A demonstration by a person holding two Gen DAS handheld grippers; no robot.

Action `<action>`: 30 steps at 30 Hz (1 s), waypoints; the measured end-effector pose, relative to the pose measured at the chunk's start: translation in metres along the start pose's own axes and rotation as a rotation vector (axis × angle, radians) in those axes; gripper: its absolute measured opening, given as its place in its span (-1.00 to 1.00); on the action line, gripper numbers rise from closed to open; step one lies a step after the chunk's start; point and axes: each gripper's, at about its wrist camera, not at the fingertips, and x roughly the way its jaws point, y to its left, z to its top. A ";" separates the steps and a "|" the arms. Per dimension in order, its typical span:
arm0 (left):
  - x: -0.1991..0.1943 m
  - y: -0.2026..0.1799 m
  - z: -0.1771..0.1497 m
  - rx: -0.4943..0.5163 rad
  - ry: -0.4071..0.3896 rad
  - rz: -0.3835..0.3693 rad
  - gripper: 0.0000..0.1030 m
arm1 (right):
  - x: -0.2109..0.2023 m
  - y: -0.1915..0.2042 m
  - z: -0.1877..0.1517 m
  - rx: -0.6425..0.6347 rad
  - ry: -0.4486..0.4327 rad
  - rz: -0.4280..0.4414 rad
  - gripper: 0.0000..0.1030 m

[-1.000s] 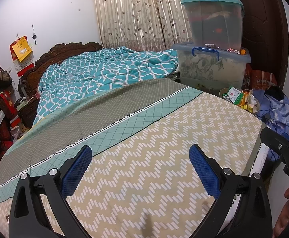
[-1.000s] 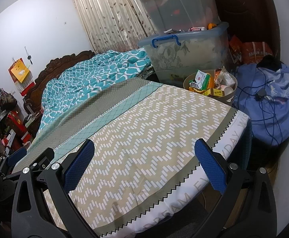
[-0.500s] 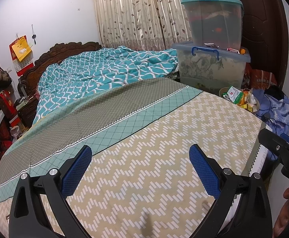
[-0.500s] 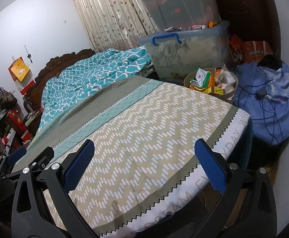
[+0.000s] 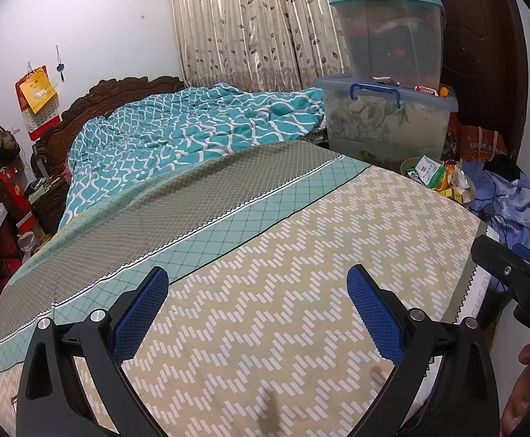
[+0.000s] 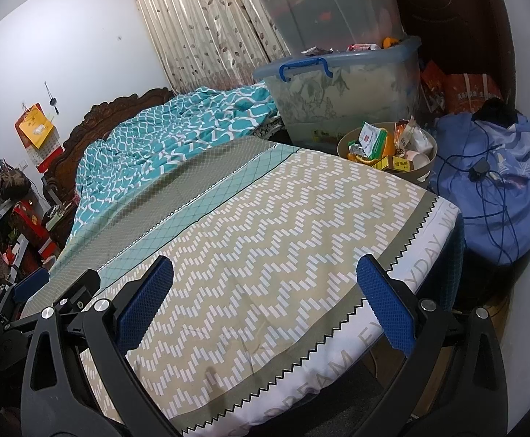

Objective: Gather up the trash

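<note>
A round tan trash bin (image 6: 428, 176) stands past the bed's far right corner, filled with wrappers, a green-and-white packet (image 6: 372, 138) and small yellow boxes. The same trash bin (image 5: 408, 164) shows at the right in the left wrist view. My left gripper (image 5: 257, 291) hovers open over the zigzag-patterned bed cover (image 5: 283, 291), nothing between its blue pads. My right gripper (image 6: 265, 284) is open too, above the cover (image 6: 265, 236) near the bed's front edge. The left gripper (image 6: 31, 287) shows at the lower left of the right wrist view; the right gripper's finger (image 5: 512, 273) enters the left wrist view's right edge.
Stacked clear storage boxes (image 6: 337, 83) with blue lids stand behind the bin. A blue cloth bundle with cables (image 6: 490, 182) lies to the right. A teal quilt (image 5: 192, 134) covers the bed's head end. Shelves with red boxes (image 5: 6, 196) line the left wall.
The right wrist view has crept slightly toward the bin and the bed's corner. The left gripper has barely moved. Both grippers stay open.
</note>
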 end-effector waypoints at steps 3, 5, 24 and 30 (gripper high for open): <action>0.000 0.000 0.000 0.000 0.001 0.000 0.84 | 0.002 0.000 -0.004 -0.001 0.003 0.000 0.93; 0.000 -0.001 0.000 0.001 0.001 0.000 0.84 | 0.002 0.000 -0.005 -0.001 0.003 0.000 0.93; 0.001 -0.003 0.000 0.001 0.002 0.000 0.84 | 0.002 0.000 -0.004 0.001 0.007 0.000 0.93; 0.001 -0.004 -0.001 0.003 0.002 -0.002 0.84 | 0.003 0.000 -0.003 0.000 0.008 0.000 0.93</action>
